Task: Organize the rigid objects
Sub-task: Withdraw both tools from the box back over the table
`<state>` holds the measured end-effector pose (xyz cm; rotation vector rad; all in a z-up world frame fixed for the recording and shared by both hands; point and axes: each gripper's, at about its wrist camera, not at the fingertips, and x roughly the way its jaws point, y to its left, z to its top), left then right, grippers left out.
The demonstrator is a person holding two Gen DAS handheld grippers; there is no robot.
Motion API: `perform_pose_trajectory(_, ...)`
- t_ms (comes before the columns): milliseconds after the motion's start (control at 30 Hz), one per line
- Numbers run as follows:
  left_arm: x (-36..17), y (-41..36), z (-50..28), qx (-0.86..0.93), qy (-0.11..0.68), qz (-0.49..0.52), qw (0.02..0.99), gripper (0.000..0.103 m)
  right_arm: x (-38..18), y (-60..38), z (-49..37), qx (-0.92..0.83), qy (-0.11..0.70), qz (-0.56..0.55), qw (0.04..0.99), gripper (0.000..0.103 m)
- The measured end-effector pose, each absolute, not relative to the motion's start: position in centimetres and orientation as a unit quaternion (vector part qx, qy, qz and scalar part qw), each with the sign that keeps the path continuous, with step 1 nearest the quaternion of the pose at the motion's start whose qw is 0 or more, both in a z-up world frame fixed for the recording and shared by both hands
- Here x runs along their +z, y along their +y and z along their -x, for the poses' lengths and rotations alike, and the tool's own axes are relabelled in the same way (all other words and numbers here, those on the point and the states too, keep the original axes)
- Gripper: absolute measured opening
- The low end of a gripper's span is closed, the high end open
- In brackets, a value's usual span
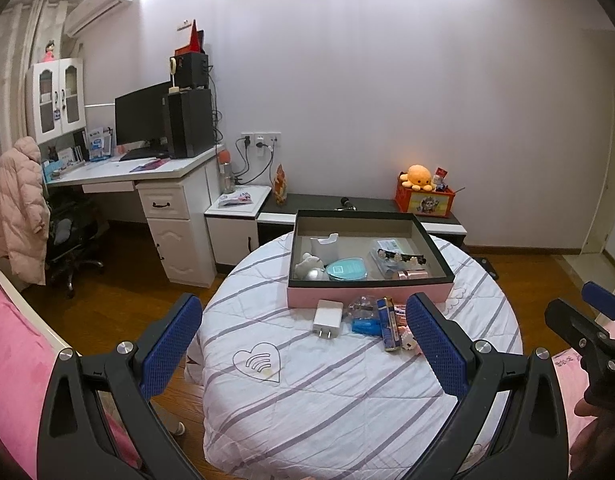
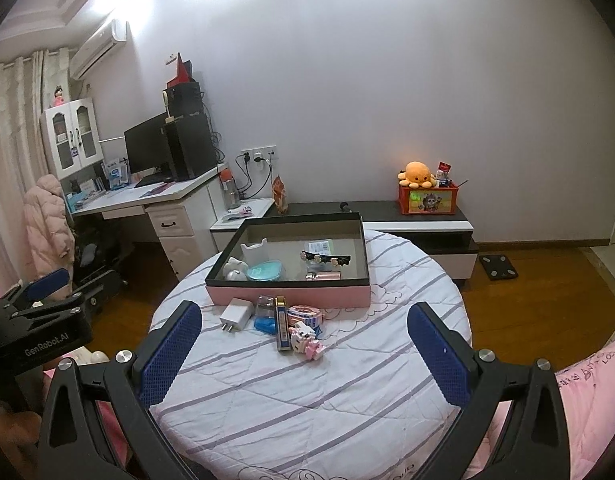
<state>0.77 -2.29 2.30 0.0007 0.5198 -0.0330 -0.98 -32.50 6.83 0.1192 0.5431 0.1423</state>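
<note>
A pink open box [image 1: 367,294] [image 2: 287,294] sits at the far side of a round table with a striped cloth [image 1: 327,392] [image 2: 307,392]. Inside are a white holder, a teal case, a hair clip and other small items. In front of the box lie a white charger [image 1: 327,317] [image 2: 236,314], a blue item [image 1: 365,326] [image 2: 265,325], a long blue-and-gold box [image 1: 388,322] [image 2: 282,326] and a pink block toy [image 2: 305,340]. My left gripper [image 1: 303,340] and right gripper [image 2: 303,344] are open and empty, held above the near half of the table.
A desk with monitor and speakers [image 1: 159,128] stands at the left. A low cabinet [image 1: 347,204] runs along the wall, with an orange toy box [image 1: 425,200] on it. Pink bedding [image 2: 595,392] borders the table. A scale [image 2: 497,266] lies on the wood floor.
</note>
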Motion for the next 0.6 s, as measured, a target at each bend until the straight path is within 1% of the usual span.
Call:
perform_pose_trajectory(267, 1.8, -2.0, -0.9, -0.011, 0.267, 0.006, 0.964, 0.103, 6.4, -32.6, 0.8, 0.066, 0.275, -0.059, 0.957, 0.103)
perform_pose_trajectory(600, -1.6, -2.6, -3.4, -0.013, 0.303, -0.001, 0.953, 0.103, 3.3, -32.6, -1.8, 0.067, 0.320, -0.050, 0.944, 0.103)
